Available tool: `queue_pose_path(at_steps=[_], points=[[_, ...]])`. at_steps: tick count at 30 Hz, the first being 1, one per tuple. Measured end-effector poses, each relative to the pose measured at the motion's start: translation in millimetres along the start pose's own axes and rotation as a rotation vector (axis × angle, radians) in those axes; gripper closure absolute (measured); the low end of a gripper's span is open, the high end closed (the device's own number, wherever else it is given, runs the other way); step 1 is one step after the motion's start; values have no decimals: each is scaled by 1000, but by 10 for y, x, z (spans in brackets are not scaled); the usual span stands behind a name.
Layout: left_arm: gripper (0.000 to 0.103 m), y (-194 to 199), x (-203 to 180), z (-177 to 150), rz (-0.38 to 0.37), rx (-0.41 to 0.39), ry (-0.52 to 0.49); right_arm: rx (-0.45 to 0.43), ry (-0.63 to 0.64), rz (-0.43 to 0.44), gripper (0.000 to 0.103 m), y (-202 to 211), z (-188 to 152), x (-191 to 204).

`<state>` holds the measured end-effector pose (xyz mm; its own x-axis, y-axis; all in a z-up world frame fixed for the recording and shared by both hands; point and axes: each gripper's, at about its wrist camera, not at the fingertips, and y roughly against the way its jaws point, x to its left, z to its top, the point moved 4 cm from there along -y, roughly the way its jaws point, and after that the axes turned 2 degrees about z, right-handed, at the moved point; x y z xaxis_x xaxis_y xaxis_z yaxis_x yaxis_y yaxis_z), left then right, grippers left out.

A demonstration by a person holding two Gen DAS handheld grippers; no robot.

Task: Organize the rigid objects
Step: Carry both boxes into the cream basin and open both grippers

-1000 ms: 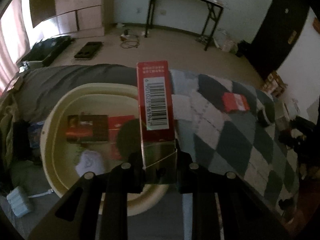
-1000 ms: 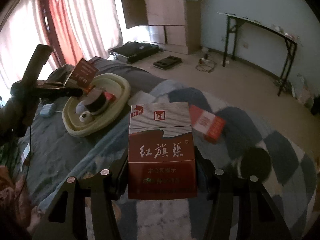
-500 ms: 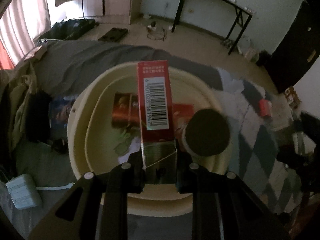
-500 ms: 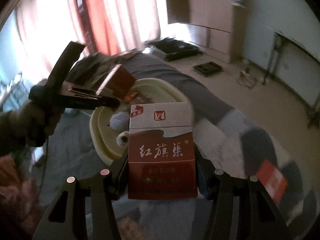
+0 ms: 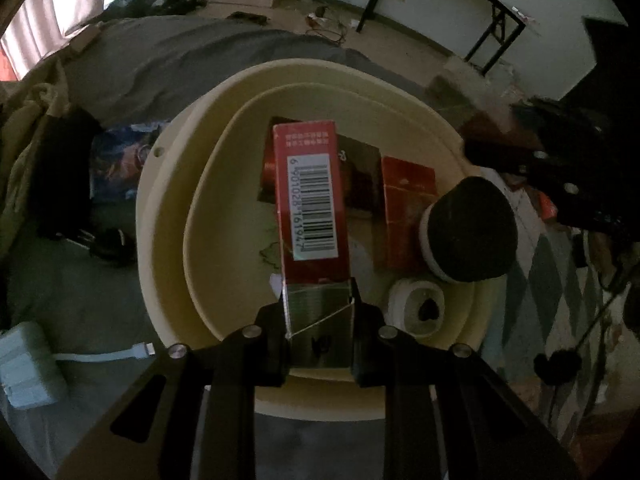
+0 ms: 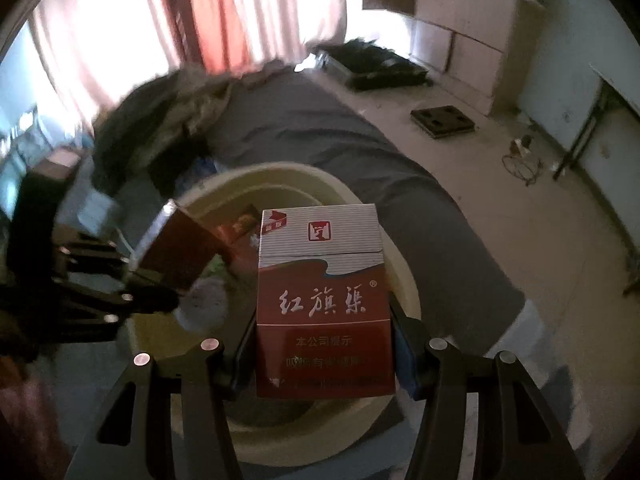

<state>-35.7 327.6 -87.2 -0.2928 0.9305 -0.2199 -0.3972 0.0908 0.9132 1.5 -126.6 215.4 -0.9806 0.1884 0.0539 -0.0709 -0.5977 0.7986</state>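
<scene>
Red card with a white barcode panel fills the middle of the left wrist view: a slim cigarette pack (image 5: 310,204) clamped by its silver end in the left hand-held gripper (image 5: 320,332), poised over a cream plastic basin (image 5: 168,216) that sits on a bed (image 5: 192,60). Under the pack, on the basin floor, lie a dark red box (image 5: 360,176) and a brighter red box (image 5: 406,208), side by side. A round black lid on a white jar (image 5: 468,228) stands at the basin's right edge, with a small white ring-shaped item (image 5: 416,308) just beside it; what that item is cannot be made out.

From the right wrist view, the right hand-held gripper (image 6: 324,360) is closed on a second, wider red-and-white cigarette pack (image 6: 322,300), which blocks much of the basin behind it. The left gripper and its pack enter from the left, blurred.

Outside the basin, a white charger and cable (image 5: 28,364) lie on the grey bedcover, with a blue printed packet (image 5: 120,160) partly tucked beneath the basin rim. A folding table (image 5: 460,4) stands on the floor beyond. The picture's right edge is too dark to read.
</scene>
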Motion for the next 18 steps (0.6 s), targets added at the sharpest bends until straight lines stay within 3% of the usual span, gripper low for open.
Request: queue_pose_path(at_steps=[8, 11, 13, 15, 18], points=[[79, -29, 23, 16, -9, 19, 6, 116, 40, 10, 48, -623, 213, 36], [77, -29, 47, 25, -17, 16, 8, 107, -2, 26, 48, -680, 265, -19], [63, -17, 53, 18, -12, 7, 12, 108, 10, 16, 47, -713, 280, -5], [35, 53, 41, -4, -4, -33, 12, 117, 13, 7, 45, -716, 266, 0], [19, 145, 17, 13, 1, -90, 10, 117, -6, 10, 29, -672, 246, 10]])
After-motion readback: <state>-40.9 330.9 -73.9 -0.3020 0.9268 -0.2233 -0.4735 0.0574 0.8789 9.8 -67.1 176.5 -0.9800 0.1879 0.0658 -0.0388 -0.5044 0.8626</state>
